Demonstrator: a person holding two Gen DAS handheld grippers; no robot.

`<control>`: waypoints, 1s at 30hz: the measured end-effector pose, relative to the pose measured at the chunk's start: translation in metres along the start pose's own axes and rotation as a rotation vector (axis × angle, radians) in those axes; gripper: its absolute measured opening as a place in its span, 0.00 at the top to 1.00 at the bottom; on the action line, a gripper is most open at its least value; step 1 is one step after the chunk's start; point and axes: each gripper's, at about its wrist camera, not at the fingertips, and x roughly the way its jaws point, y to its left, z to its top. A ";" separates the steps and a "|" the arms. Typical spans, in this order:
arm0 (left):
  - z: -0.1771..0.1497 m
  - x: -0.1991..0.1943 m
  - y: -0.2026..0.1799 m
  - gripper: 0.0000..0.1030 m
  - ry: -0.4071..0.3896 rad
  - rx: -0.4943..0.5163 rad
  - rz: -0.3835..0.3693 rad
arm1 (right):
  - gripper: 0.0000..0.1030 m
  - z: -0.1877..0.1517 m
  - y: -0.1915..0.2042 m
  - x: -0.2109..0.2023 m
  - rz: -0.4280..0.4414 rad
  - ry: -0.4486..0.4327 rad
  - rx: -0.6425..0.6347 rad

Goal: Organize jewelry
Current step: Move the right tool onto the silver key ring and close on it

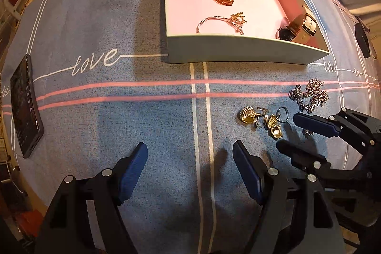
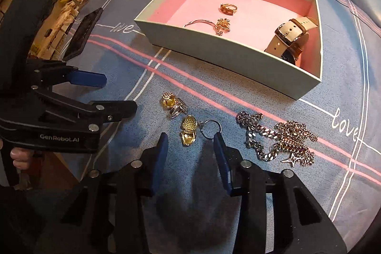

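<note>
1. The box [image 2: 228, 49] is a shallow cardboard rectangle, pale green outside and soft pink inside. In the right wrist view it sits in the upper middle, and its long side runs from upper left down to lower right.
2. Inside the box you can see a gold ring with orange stones [image 2: 228, 8], a thin shiny bangle with a gold flower [image 2: 209, 25], and a watch [image 2: 289, 37] with a cream and brown leather strap in the right corner.
3. Outside the box, on the cloth, lies a small pile of shiny gold and silver rings [image 2: 175, 104] just below the middle of the frame.
4. Next to them lies a bumpy gold heart locket [image 2: 188, 131], open, on a thin silver key ring. Its long side points up and down in the frame.
5. To the right is a heap of chunky chains [image 2: 278, 139], silver and rose gold, all tangled, with a little star charm.
6. The surface is a blue woven cloth [image 2: 262, 182] with pink and white stripes and the word "love". It looks soft. I cannot tell if a table or a bed is under it.
7. A flat black phone [image 1: 26, 106] lies at the left edge in the left wrist view. The room behind is dim and cluttered.
8. Your left hand-held gripper [image 1: 190, 154] stands wide apart with nothing in it, over bare cloth.
9. Your right hand-held gripper [image 2: 190, 149] is narrower, just below the locket, with only cloth between its blue pads.
</note>
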 end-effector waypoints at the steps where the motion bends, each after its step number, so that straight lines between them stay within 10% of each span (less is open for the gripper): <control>1: -0.003 0.000 0.002 0.30 0.004 -0.004 -0.002 | 0.73 0.002 -0.001 0.004 0.016 0.011 0.009; 20: -0.022 -0.005 -0.020 0.30 0.014 -0.056 -0.062 | 0.80 0.016 -0.003 0.016 -0.067 0.044 -0.197; 30: -0.020 0.007 -0.066 0.31 -0.009 -0.064 -0.091 | 0.80 -0.013 -0.036 -0.021 -0.040 0.016 -0.067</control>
